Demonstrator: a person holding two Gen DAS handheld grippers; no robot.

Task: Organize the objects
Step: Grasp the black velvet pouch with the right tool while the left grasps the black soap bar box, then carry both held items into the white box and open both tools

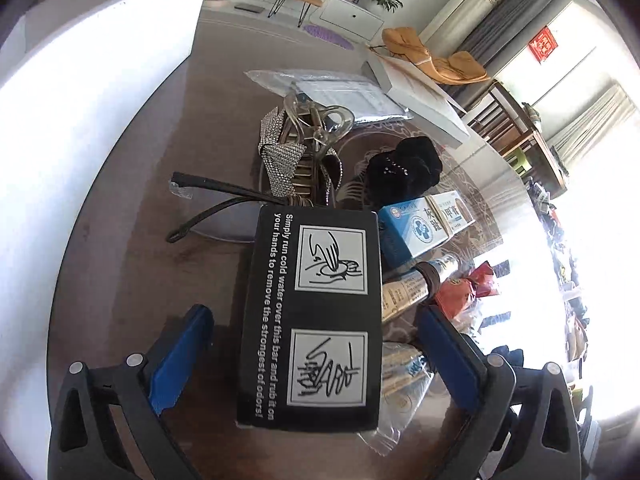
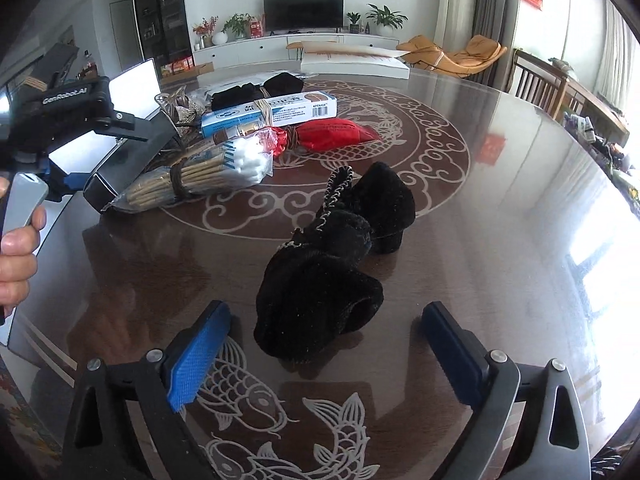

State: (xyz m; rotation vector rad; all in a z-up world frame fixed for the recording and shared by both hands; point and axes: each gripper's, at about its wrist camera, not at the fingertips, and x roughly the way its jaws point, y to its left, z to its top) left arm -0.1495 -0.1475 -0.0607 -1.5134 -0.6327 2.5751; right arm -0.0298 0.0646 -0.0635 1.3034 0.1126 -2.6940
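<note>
On the dark patterned counter (image 2: 500,208) I see the clutter bunched on its left half. Black box (image 1: 316,316) with white printed instructions lies between my left claw (image 1: 316,344) pads, gaps both sides, jaws apart, not pressing. Black fuzzy slippers (image 2: 332,264) sit mid-counter just ahead of my right claw (image 2: 326,356), also wide apart and gripping nothing. Blue-white carton (image 2: 272,114), red pouch (image 2: 340,132), cotton swab bundle (image 2: 224,168) lie behind.

Right gripper (image 2: 326,354) had black wedge-shaped arms, silver round screws, blue textured pads, left gripper (image 2: 70,148) at frame's left bore white lettering, apparently "GenRobot.AI", hand (image 2: 18,256) gripped a grey handle.
</note>
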